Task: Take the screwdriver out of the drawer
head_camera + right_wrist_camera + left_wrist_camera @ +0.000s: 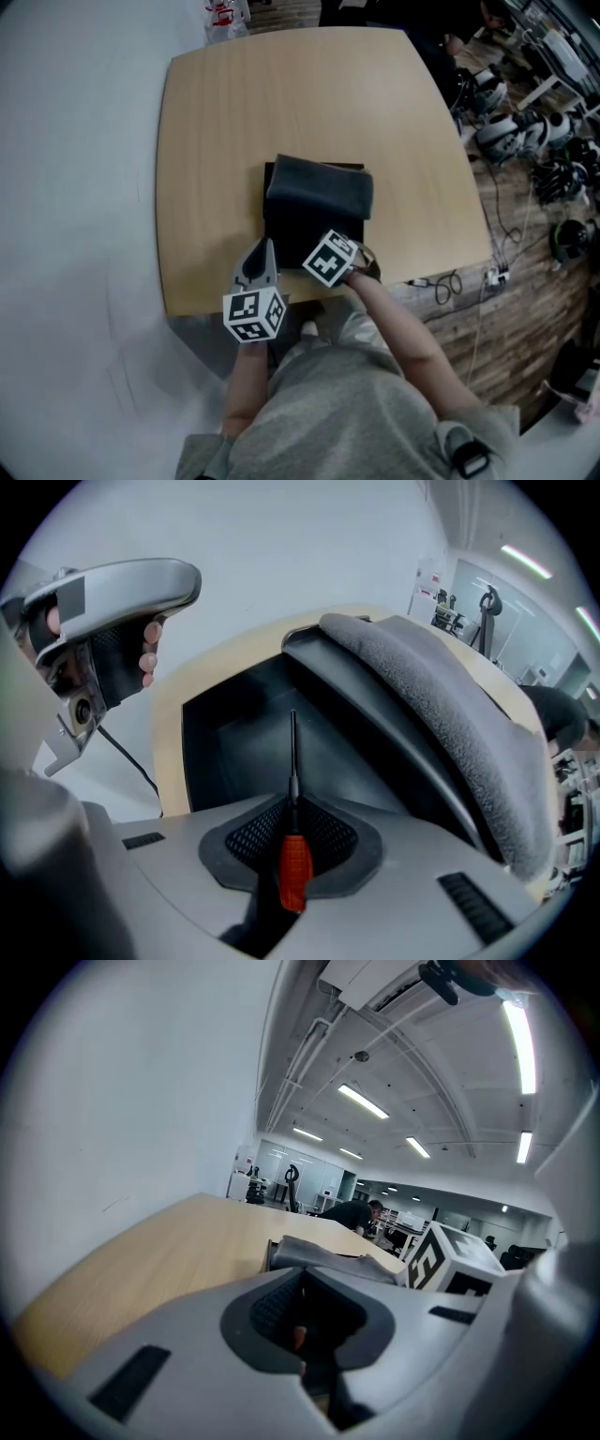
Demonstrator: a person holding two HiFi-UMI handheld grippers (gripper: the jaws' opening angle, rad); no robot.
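Note:
A black drawer box (281, 230) stands near the table's front edge with a grey cloth (319, 187) draped over its top. In the right gripper view the drawer (225, 742) stands pulled out, dark inside. My right gripper (293, 841) points steeply down over it, shut on a screwdriver (294, 869): the red handle sits between the pads and the thin metal shaft pokes toward the drawer floor. In the head view its marker cube (330, 258) hides the jaws. My left gripper (268, 246) hovers level just left of the box, jaws together, holding nothing (300, 1312).
The wooden table (234, 112) ends right under both grippers. A white container with red print (225, 17) stands at its far edge. Cables and equipment (525, 141) clutter the floor to the right. A person works at a desk far behind (352, 1213).

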